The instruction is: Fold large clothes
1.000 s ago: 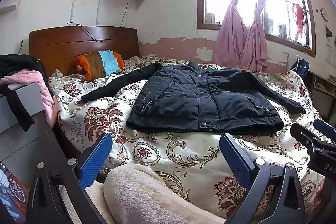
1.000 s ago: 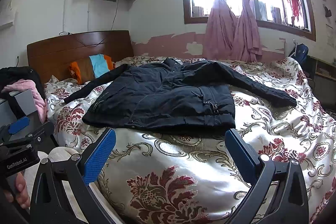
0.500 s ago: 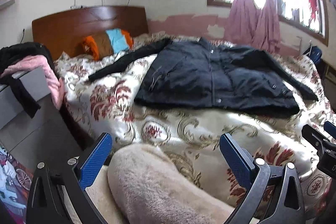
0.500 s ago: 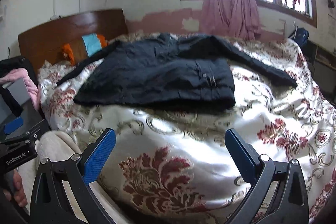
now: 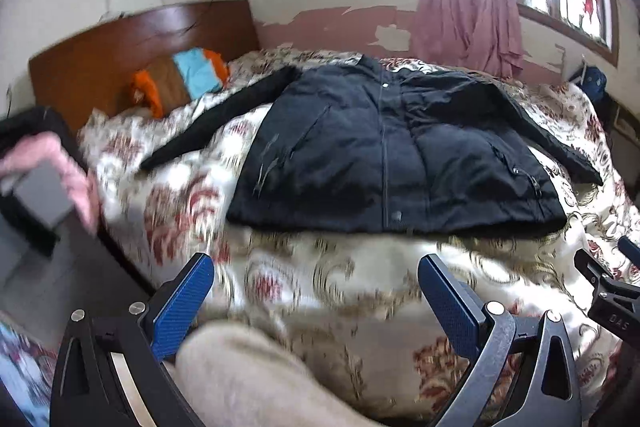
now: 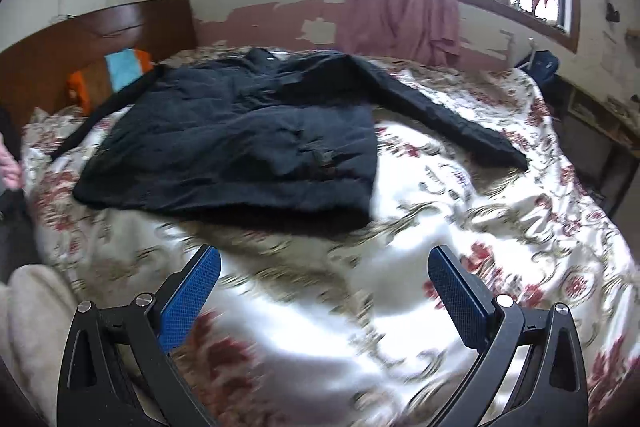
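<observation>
A dark navy padded jacket (image 5: 384, 155) lies flat, front up, on the floral bedspread (image 5: 328, 267), with both sleeves spread out to the sides. It also shows in the right wrist view (image 6: 240, 147). My left gripper (image 5: 316, 291) is open and empty, above the bed's near edge, short of the jacket's hem. My right gripper (image 6: 324, 283) is open and empty, over the bedspread (image 6: 460, 227) in front of the hem. The right gripper's body shows at the right edge of the left wrist view (image 5: 608, 291).
A wooden headboard (image 5: 132, 51) and an orange, brown and blue pillow (image 5: 180, 79) stand at the bed's left end. A grey cabinet with pink and black clothes (image 5: 40, 179) is at the left. A beige fleece-clad leg (image 5: 248, 379) is below the left gripper. Pink curtains (image 6: 400, 11) hang at the window.
Both grippers have moved forward and tilted down toward the bed; the jacket now looms larger and nearer in both views. Both stay open. The jacket has not moved.
</observation>
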`<state>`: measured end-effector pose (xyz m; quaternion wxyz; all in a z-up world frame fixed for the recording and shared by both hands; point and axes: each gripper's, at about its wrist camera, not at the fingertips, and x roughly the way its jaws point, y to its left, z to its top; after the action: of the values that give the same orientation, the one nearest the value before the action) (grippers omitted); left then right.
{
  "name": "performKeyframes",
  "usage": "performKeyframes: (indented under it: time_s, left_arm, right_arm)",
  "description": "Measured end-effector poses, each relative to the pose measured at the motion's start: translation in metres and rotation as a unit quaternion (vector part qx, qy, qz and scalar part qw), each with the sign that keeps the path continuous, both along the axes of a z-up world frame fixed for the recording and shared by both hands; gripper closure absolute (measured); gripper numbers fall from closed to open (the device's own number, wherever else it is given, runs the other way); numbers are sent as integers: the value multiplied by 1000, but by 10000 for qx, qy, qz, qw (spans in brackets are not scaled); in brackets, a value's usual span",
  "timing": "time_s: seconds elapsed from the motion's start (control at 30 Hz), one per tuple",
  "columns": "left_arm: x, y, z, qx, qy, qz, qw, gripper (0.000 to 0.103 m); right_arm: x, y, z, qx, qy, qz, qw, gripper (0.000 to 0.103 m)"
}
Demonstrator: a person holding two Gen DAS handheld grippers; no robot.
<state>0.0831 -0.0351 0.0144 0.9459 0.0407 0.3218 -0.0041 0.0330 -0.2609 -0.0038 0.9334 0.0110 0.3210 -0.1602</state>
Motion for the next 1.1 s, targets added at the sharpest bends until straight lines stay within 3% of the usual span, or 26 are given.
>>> performKeyframes:
  time_s: [0.13, 0.53, 0.67, 0.8, 0.9, 1.1]
  left_arm:
    - [40, -24, 15, 184, 0, -245, 9995, 0]
    - [166, -99, 7, -145, 363, -1152, 9926, 0]
    - [207, -128, -10, -268, 414, -1420, 9886, 0]
    - [249, -152, -20, -573, 467, -1615, 9841, 0]
    - [280, -172, -22, -810, 360, -1800, 9797, 0]
    - [350, -223, -38, -856, 356, -1770, 9798, 0]
  right_arm:
    - [32, -30, -5, 49, 157, -230, 9996, 1]
    - [107, -126, -18, 504, -271, -934, 9940, 1]
    - [120, -182, -33, 1590, -550, -1082, 9798, 1]
    - [132, -241, -52, 2641, -908, -1319, 9511, 1]
    - [139, -275, -60, 2846, -1076, -1782, 9358, 1]
    - [176, -339, -91, 3424, -735, -2386, 9058, 1]
